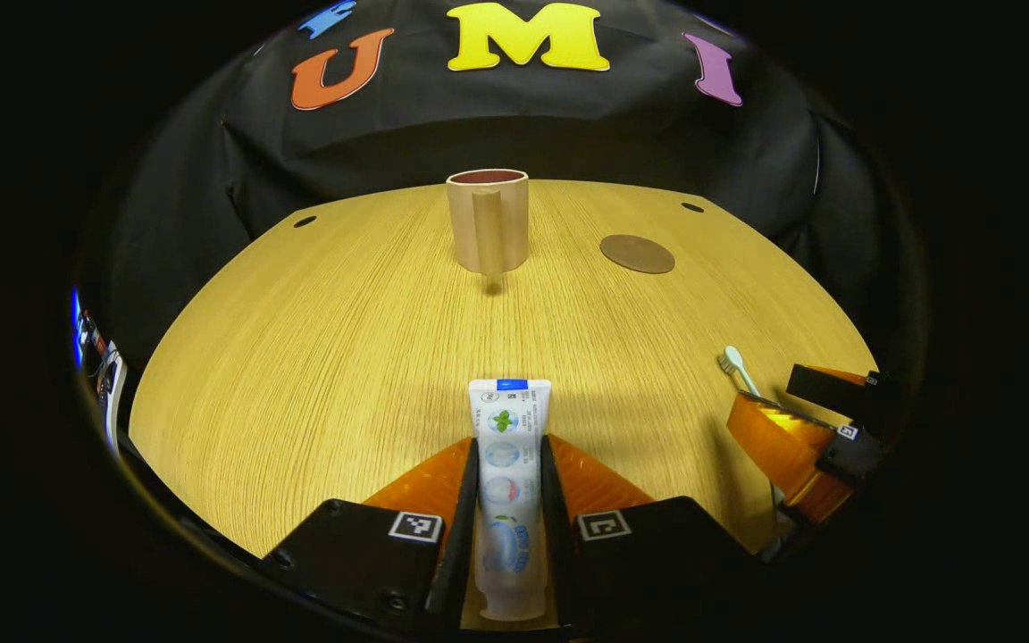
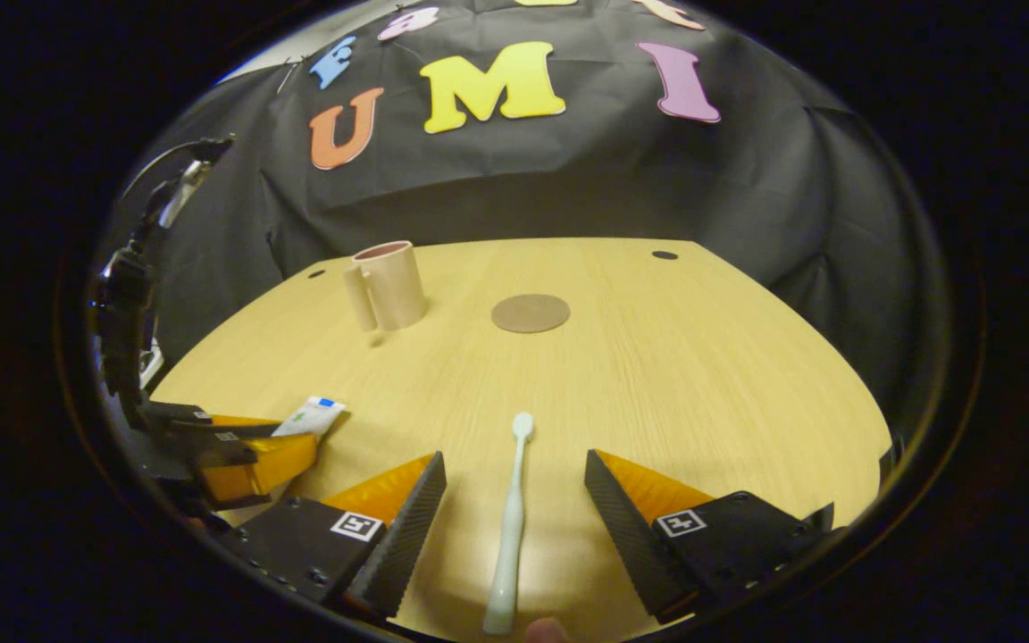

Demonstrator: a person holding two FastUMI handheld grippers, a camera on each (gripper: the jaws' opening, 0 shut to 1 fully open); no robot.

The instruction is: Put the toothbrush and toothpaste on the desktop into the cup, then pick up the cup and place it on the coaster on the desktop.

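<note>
The left claw [image 1: 510, 464] grips the toothpaste [image 1: 509, 446] near the table's [image 1: 300, 357] edge; it probably needs lifting toward the empty-looking cup [image 1: 488, 219] far ahead. The right claw [image 2: 514, 487] stands wide around the lying toothbrush [image 2: 512, 518]. The coaster [image 2: 531, 313] sits right of the cup, path unobstructed.

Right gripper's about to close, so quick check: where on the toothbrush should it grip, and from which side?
Take the toothbrush on its slim handle, mid-length. It lies flat on the table, head pointing away toward the coaster, already lined up between the open right gripper fingers. Come down from above and close across the handle's width, probably leaving the head free for the cup.
</note>
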